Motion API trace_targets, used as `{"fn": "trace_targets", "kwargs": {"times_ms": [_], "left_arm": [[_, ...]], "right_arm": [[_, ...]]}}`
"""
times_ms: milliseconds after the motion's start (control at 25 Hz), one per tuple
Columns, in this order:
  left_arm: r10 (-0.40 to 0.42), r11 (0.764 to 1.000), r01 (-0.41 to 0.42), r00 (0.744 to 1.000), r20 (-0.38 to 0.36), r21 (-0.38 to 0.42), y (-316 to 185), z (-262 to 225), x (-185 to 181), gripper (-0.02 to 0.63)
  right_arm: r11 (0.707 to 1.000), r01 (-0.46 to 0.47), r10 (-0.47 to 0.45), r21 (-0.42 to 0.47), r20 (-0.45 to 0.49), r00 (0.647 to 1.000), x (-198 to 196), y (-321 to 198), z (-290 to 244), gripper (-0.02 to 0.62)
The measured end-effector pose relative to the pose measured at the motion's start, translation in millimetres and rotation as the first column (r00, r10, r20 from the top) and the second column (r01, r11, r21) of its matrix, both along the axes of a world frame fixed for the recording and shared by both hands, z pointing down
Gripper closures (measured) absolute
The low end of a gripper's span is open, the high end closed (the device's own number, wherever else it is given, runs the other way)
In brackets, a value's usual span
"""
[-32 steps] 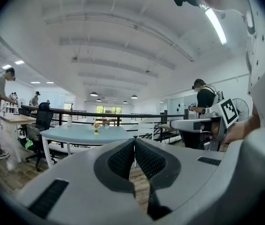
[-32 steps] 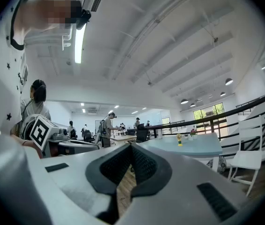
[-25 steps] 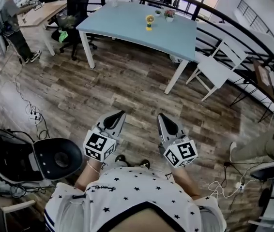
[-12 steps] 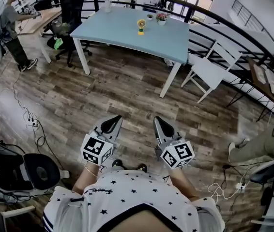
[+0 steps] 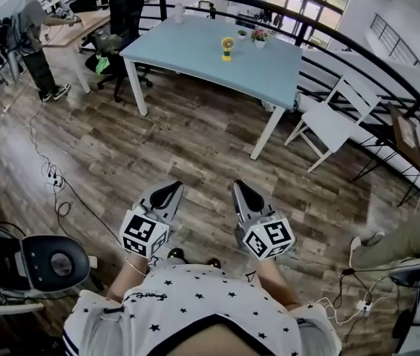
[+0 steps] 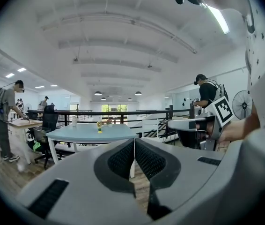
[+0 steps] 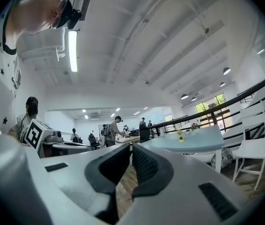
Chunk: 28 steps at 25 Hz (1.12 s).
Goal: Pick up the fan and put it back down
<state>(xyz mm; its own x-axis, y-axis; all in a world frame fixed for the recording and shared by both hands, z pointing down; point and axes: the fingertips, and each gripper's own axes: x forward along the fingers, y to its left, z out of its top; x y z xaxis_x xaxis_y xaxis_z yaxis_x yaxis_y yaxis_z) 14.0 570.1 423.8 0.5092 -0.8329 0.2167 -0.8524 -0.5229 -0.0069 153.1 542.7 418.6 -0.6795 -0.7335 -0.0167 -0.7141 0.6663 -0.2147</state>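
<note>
Holding both tools low in front of me, I see the left tool (image 5: 168, 190) clenched, its ribbed pads pressed together with nothing between them. The right tool (image 5: 241, 188) is closed down the same way, a bare sliver showing between its pads, and it grasps nothing. They sit side by side, apart from each other, over the floor (image 5: 195, 147) and not over the counter.

That floor is dark wooden planking, with thin cables (image 5: 43, 165) trailing across it to my left. A black round-seated chair (image 5: 54, 262) stands at my lower left. Further off is the light blue counter (image 5: 188, 50) on white legs, well apart from both tools. A white slatted chair (image 5: 329, 117) stands off its right end, and a black office chair (image 5: 125, 21) at its left end. A black curved railing (image 5: 358, 47) runs behind it. A person (image 5: 38, 39) stands at a wooden desk in the far left of the room.

The fan (image 5: 228, 47) stands upright on the counter, toward its far edge and right of the middle. It is small, with a round yellow head on a short stand. A little flower pot (image 5: 259, 37) stands just beyond it, nearer the far right corner.

By my count: two tools, one fan, one counter, one flower pot, one white chair.
</note>
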Motion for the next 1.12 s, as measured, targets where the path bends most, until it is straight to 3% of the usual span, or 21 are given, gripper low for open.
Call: {"fn": "trace_targets", "kwargs": {"times_ms": [400,720,1120], "left_arm": [[-0.11,0.994,0.11,0.994,0.001,-0.008,7,8,10,0.577],[-0.145,0.989,0.145,0.989,0.0,-0.029,3,15,16,0.577],[-0.034,0.999,0.034,0.999,-0.024,-0.024,-44,27,42,0.577]], "right_arm": [[0.994,0.113,-0.113,0.006,0.014,0.994,4,-6,8,0.573],[0.991,0.137,-0.137,-0.005,0.011,0.99,10,-17,13,0.563],[1.0,0.014,-0.014,-0.009,-0.007,1.0,42,-49,20,0.563]]}}
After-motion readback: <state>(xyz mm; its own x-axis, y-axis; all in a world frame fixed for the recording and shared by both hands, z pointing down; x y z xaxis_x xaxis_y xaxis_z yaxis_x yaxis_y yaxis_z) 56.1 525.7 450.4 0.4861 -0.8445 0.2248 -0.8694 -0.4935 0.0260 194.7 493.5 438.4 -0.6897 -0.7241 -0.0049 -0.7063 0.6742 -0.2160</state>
